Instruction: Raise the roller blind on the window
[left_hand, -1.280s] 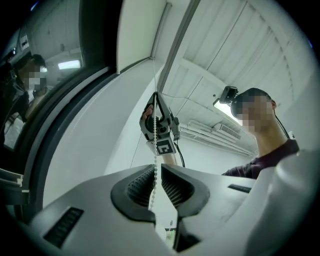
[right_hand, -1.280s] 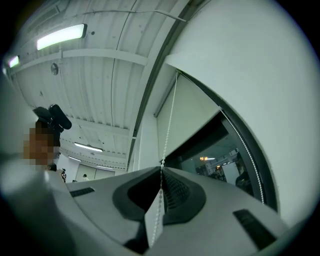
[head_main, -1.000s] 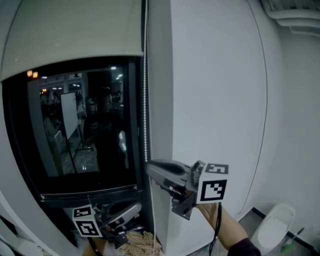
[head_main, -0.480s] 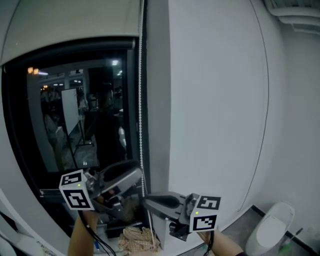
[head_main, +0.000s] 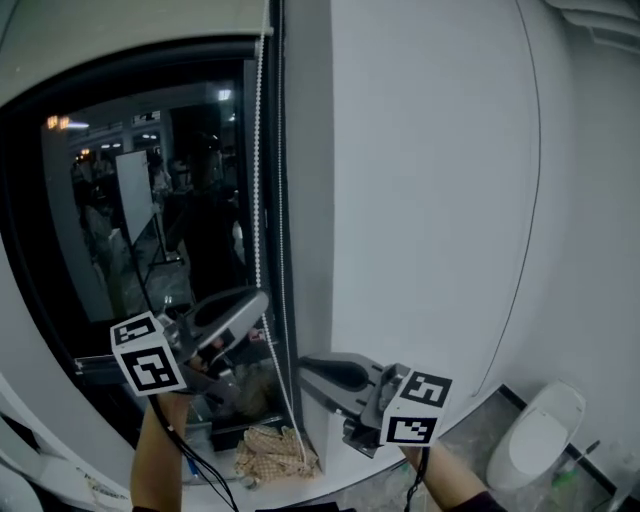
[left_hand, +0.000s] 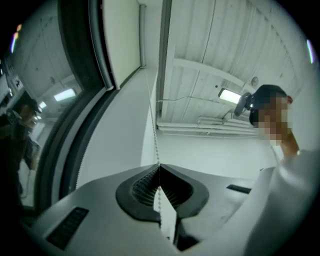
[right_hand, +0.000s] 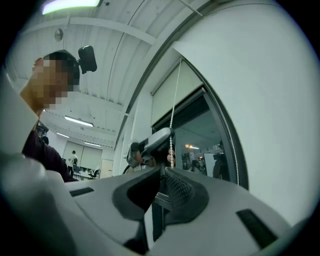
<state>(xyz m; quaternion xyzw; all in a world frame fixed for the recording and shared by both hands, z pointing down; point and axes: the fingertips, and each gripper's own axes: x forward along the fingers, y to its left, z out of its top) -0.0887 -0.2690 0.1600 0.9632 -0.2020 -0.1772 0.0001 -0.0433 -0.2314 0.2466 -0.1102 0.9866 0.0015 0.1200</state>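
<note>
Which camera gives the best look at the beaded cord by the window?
The head view: the beaded cord runs nearly its whole length there, from the top edge down into the left gripper and on below it. The left gripper view shows only a short stretch pinched between its jaws; the right gripper view catches a short stretch farther off.

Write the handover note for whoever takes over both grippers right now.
Left gripper: shut on the white beaded pull chain, which runs up to the blind.
Right gripper: jaws together, lower than the left; no chain seen between them.
Cream roller blind: most of the way up, with its bottom edge near the top of the dark window glass.
Left to do: probably regrip with the right gripper and pull the chain down, hand over hand, until the blind is fully up.
</note>
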